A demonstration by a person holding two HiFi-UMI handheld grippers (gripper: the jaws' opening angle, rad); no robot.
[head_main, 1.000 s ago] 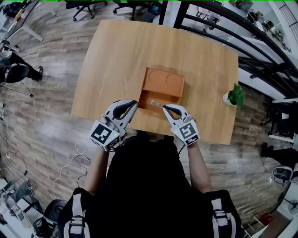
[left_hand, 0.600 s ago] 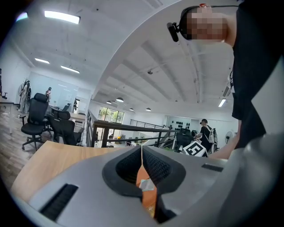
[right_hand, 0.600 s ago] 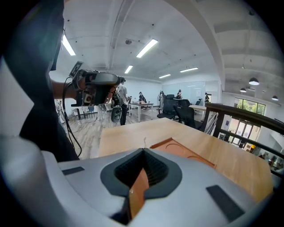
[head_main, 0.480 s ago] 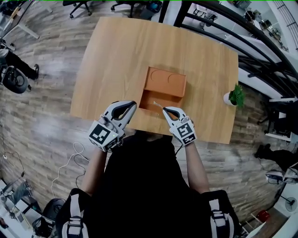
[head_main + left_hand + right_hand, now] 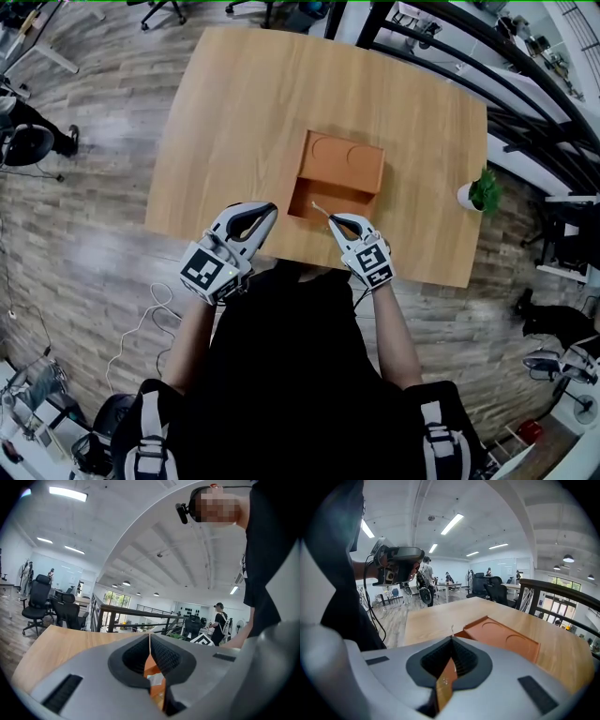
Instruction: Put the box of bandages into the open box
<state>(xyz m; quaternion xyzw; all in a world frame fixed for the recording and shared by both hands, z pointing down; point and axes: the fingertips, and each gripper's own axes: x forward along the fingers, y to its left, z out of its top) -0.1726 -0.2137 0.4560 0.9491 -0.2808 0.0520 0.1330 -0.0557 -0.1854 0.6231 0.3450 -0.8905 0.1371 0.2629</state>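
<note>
The open orange box [image 5: 323, 199] lies on the wooden table [image 5: 244, 112] with its lid [image 5: 343, 161] folded back on the far side. My right gripper [image 5: 331, 218] is shut at the box's near right edge. A thin white sliver [image 5: 320, 208] juts from its tips over the box; I cannot tell what it is. The right gripper view shows this sliver [image 5: 452, 629] above the closed tips [image 5: 452, 638], with the lid [image 5: 501, 641] beyond. My left gripper [image 5: 271, 207] is shut just left of the box. Through its jaw gap shows a pale patch [image 5: 154, 680] against orange.
A small potted plant [image 5: 480, 192] stands at the table's right edge. Black railings [image 5: 525, 112] run along the far right. Office chairs [image 5: 35, 602] and people [image 5: 219, 620] stand well beyond the table. A cable [image 5: 150, 309] lies on the wood floor to my left.
Both grippers stay at the box's near edge while the view drifts slightly. The pale thing at the right gripper's tips looks thinner than a second ago.
</note>
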